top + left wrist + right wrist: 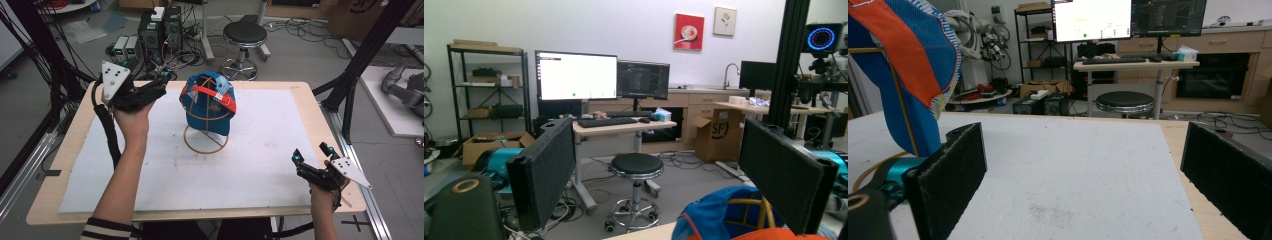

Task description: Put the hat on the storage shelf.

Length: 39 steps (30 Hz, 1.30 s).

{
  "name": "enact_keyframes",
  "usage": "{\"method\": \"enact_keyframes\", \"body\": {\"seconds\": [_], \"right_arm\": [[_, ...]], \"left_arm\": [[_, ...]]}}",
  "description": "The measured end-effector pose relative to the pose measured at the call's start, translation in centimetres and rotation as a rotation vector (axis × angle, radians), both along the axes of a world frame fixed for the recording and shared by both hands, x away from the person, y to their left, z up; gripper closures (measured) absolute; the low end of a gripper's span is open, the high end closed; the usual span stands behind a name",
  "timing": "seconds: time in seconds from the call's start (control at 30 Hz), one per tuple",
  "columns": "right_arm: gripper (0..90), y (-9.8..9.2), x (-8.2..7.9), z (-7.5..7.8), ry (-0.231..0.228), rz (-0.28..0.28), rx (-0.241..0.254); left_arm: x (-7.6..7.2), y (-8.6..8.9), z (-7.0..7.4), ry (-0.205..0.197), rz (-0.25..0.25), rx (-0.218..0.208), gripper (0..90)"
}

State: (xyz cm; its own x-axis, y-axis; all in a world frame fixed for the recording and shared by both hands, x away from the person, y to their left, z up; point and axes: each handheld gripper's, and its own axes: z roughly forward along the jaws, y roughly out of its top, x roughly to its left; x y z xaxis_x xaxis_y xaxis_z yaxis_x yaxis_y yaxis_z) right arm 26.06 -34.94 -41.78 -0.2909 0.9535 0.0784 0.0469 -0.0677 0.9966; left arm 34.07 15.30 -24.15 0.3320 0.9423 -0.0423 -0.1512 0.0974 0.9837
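blue cap (209,106) with an orange strap is sitting on a wire stand (205,138) mid-counter (150,170). the left gripper (159,83) is hovering just beside the cap's left, fingers (544,170) spread wide. the right gripper (311,156) is waiting well apart at the near right corner, fingers (950,172) also spread, gripping nothing.

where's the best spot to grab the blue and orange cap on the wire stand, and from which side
Probably the lower edge of the blue and orange cap, where the fabric hangs free of the gold wire stand toward the person. Higher up it wraps the wire frame, so jaws would likely catch wire too. The open right gripper could come in low from the near right; the open left gripper is raised at the cap's far left.
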Motion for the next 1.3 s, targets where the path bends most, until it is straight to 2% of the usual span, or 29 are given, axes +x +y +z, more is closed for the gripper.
{"method": "enact_keyframes", "body": {"seconds": [0.83, 0.97, 1.1, 1.3], "right_arm": [[4.2, 0.4, 0.1, 0.2, -0.036, 0.006, -0.004], [4.2, 0.5, 0.1, 0.3, -0.042, 0.01, 0.0], [4.1, 0.5, 0.1, 0.3, -0.051, 0.001, 0.0], [4.0, 0.7, 0.2, 0.4, -0.053, 0.001, 0.008]], "left_arm": [[-4.1, 6.9, -3.3, -0.025, 0.09, 0.005, 15.6], [-5.0, 7.9, -4.1, -0.023, 0.101, 0.005, 15.6], [-5.8, 8.5, -5.1, -0.015, 0.109, 0.023, 15.6], [-6.6, 9.2, -7.3, 0.007, 0.127, 0.025, 15.6]]}}
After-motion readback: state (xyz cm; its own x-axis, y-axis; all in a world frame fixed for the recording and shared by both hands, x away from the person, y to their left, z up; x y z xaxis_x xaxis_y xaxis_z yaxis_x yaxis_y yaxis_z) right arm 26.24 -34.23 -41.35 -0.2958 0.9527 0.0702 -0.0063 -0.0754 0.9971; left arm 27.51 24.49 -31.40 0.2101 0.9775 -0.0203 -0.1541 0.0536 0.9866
